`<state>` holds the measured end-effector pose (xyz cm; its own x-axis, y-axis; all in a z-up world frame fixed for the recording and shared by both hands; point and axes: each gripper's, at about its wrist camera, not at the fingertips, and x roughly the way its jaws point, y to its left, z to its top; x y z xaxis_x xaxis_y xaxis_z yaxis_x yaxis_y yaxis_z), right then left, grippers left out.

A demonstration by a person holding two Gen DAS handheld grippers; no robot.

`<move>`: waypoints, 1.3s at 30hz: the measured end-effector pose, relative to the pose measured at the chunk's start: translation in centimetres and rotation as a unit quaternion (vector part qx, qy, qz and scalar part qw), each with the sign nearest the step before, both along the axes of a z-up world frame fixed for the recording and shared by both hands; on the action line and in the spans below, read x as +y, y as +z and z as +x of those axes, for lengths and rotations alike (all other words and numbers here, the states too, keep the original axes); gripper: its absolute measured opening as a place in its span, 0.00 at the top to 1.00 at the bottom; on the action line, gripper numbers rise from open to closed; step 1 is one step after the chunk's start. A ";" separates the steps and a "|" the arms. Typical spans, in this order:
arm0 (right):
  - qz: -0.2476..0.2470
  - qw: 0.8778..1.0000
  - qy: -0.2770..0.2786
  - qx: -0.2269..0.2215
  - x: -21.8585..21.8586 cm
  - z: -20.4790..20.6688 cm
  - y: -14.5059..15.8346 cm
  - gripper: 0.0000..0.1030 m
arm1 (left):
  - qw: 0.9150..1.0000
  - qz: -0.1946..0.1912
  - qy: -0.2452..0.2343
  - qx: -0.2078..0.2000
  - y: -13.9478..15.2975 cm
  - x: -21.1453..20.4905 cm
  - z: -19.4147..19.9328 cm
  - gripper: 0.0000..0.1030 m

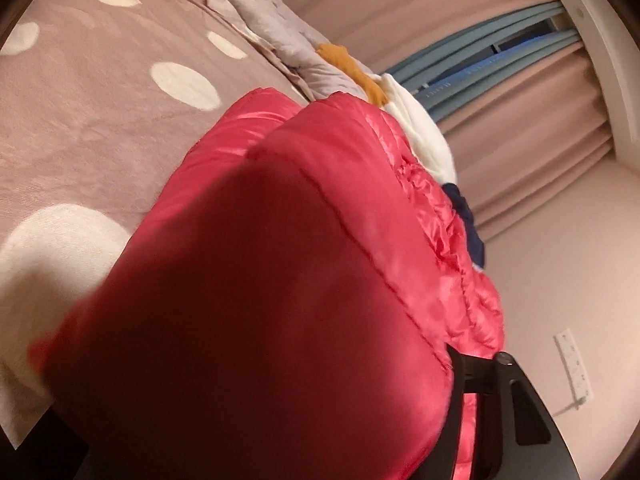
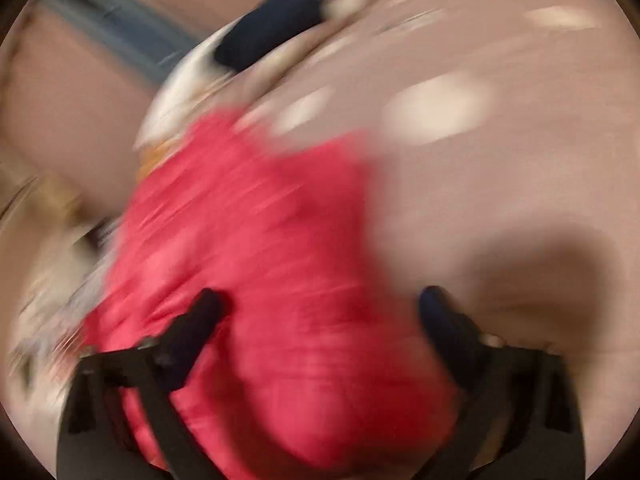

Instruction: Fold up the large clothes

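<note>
Your red puffer jacket lies on the bed, on the dusty-pink cover with cream dots; in your left wrist view it fills the middle and lower part of the picture, its long axis running from the near bottom-left up toward the top-right, where its far end points at the pile of clothes along the bed's edge; its quilting seams run slantwise down toward the lower right.

Your left gripper is mostly buried under the jacket; only one black finger shows at the lower right, pressed against the red fabric, and you cannot tell from here whether the fingers are clamped on the cloth or just around it.

Your right gripper shows both fingers spread apart, with a bulge of the jacket between them; the picture is heavily blurred, and the right-hand finger seems to stand clear of the fabric, so the pads do not appear to pinch it.

Beyond the jacket lie a grey quilted garment, a mustard piece, a white piece and a navy piece; pink curtains hang behind; no container is in view.
</note>
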<state>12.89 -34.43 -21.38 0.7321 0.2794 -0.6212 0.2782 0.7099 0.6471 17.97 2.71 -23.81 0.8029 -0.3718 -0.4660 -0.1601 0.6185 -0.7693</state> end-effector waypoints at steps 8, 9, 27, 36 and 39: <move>0.028 0.998 0.056 -0.007 4.2 1.6 -1.3 0.50 | 0.984 0.141 0.108 0.020 4.3 2.3 -3.1 0.54; 0.033 0.997 0.076 -0.009 4.9 1.9 -1.5 0.50 | 0.978 0.167 0.119 0.019 5.0 2.5 -3.4 0.54; -0.025 0.999 0.028 0.039 -1.1 -3.4 1.7 0.10 | 0.949 0.296 0.096 -0.052 12.4 -2.5 -3.2 0.56; -0.022 0.995 0.099 0.002 -0.1 -1.3 -1.4 0.42 | 0.967 0.210 -0.053 -0.132 15.1 -6.6 -3.5 0.45; -0.051 0.993 0.103 -0.018 1.0 -0.7 -1.8 0.43 | 0.967 0.135 -0.150 -0.156 15.2 -8.5 -2.9 0.35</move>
<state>12.15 -33.39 -23.19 0.6882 0.3632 -0.6281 0.0974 0.8116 0.5760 15.12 -5.79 -8.63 0.7951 -0.5084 -0.3307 0.2722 0.7864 -0.5545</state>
